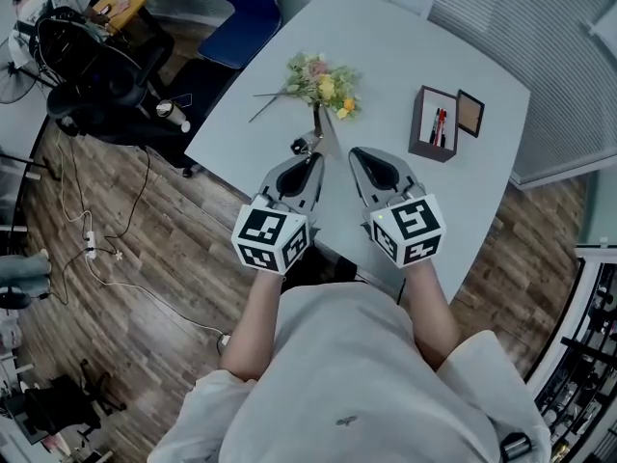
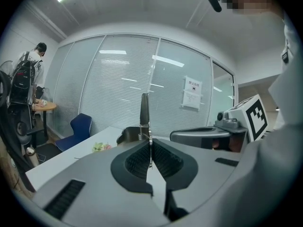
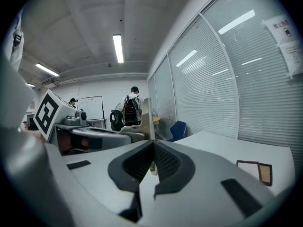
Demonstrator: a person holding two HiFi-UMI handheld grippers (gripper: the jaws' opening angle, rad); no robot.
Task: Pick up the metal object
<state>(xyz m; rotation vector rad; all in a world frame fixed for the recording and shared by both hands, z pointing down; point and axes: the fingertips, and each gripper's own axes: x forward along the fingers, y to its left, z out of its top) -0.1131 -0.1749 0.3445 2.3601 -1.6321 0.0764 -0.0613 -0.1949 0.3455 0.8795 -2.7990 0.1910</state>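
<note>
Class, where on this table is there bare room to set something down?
Free: far end of table beyond flowers and pen box, and the strip between them. Crowded: near edge, by left gripper and right gripper.

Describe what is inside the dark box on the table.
The dark box holds two pens, one red, one dark. Its walls hide part of the inside, so anything smaller there cannot be seen.
</note>
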